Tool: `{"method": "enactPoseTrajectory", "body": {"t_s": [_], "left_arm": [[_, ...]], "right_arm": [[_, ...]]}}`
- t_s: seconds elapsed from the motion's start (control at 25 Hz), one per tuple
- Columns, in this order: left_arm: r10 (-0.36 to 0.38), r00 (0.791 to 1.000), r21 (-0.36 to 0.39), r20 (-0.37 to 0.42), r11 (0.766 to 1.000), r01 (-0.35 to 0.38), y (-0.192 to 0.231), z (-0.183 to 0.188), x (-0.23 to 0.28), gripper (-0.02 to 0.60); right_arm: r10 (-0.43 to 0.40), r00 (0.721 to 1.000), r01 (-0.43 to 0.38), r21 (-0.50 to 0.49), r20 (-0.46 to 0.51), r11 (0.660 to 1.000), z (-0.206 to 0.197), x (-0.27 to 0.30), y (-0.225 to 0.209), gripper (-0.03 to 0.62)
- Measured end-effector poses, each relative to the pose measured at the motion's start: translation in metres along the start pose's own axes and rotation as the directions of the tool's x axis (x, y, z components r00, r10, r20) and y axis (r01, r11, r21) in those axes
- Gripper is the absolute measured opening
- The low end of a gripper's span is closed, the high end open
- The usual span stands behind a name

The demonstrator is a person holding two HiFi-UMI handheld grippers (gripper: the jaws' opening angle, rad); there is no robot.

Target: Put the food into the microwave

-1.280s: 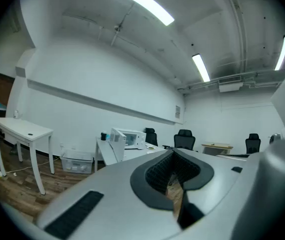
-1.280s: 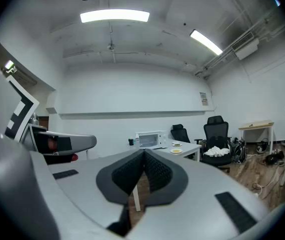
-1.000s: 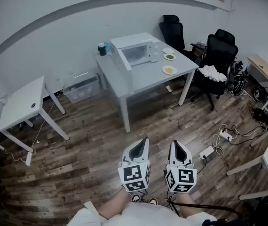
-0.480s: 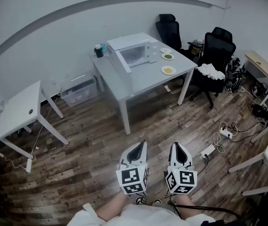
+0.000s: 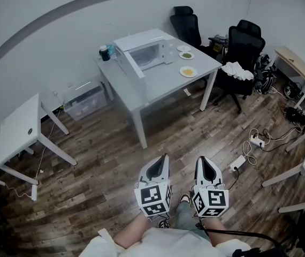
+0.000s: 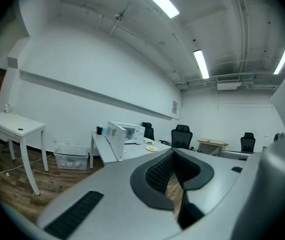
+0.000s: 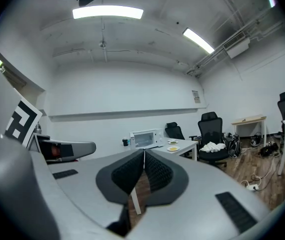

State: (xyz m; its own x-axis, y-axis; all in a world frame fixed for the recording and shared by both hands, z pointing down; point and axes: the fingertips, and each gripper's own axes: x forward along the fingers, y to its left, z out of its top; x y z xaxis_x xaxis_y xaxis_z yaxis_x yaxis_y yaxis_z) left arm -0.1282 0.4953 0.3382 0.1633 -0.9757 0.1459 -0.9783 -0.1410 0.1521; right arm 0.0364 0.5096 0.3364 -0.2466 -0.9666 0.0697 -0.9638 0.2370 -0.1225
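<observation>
A white microwave (image 5: 144, 52) stands on the grey table (image 5: 163, 87) far across the room, its door (image 5: 130, 63) swung open. To its right lie a plate of yellow food (image 5: 188, 72) and a plate of green food (image 5: 186, 55). My left gripper (image 5: 163, 159) and right gripper (image 5: 201, 162) hang side by side over the wooden floor, well short of the table, both shut and empty. The left gripper view shows the microwave (image 6: 127, 132) and yellow plate (image 6: 151, 148) beyond the left gripper (image 6: 174, 151). The right gripper (image 7: 144, 151) points at the microwave (image 7: 146, 138) and plate (image 7: 172, 148).
Black office chairs (image 5: 243, 47) stand right of the table, one with white cloth on it. A small white table (image 5: 18, 127) is at the left, a clear storage box (image 5: 85, 98) by the wall. A power strip and cables (image 5: 254, 141) lie on the floor at right. A dark cup (image 5: 104, 52) stands beside the microwave.
In the head view the table and microwave have drifted left as the person walks. Both grippers stay side by side, shut and empty.
</observation>
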Motion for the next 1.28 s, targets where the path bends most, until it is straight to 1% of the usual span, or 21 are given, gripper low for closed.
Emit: {"method": "enactPoseTrajectory", "body": {"t_s": [0.28, 0.52, 0.68, 0.96, 1.28], "left_arm": [[-0.012, 1.000, 0.019, 0.001, 1.000, 0.012, -0.022, 0.002, 0.047, 0.310], [0.002, 1.000, 0.025, 0.008, 1.000, -0.002, -0.041, 0.019, 0.103, 0.310], [0.021, 1.000, 0.018, 0.013, 1.000, -0.021, -0.054, 0.028, 0.141, 0.310], [0.058, 0.998, 0.014, 0.017, 0.998, -0.058, -0.080, 0.030, 0.197, 0.310], [0.134, 0.991, 0.004, 0.014, 0.991, -0.134, -0.086, 0.029, 0.238, 0.310]], "right_arm": [[0.007, 1.000, -0.007, 0.016, 0.006, 1.000, 0.002, 0.043, -0.033, 0.018], [0.028, 1.000, -0.028, 0.014, 0.015, 1.000, 0.022, 0.091, -0.069, 0.018], [0.042, 0.999, -0.042, 0.004, 0.010, 0.999, 0.033, 0.122, -0.097, 0.018], [0.083, 0.997, -0.083, -0.003, -0.003, 0.997, 0.041, 0.172, -0.145, 0.018], [0.152, 0.988, -0.152, -0.002, -0.018, 0.988, 0.042, 0.219, -0.170, 0.018]]}}
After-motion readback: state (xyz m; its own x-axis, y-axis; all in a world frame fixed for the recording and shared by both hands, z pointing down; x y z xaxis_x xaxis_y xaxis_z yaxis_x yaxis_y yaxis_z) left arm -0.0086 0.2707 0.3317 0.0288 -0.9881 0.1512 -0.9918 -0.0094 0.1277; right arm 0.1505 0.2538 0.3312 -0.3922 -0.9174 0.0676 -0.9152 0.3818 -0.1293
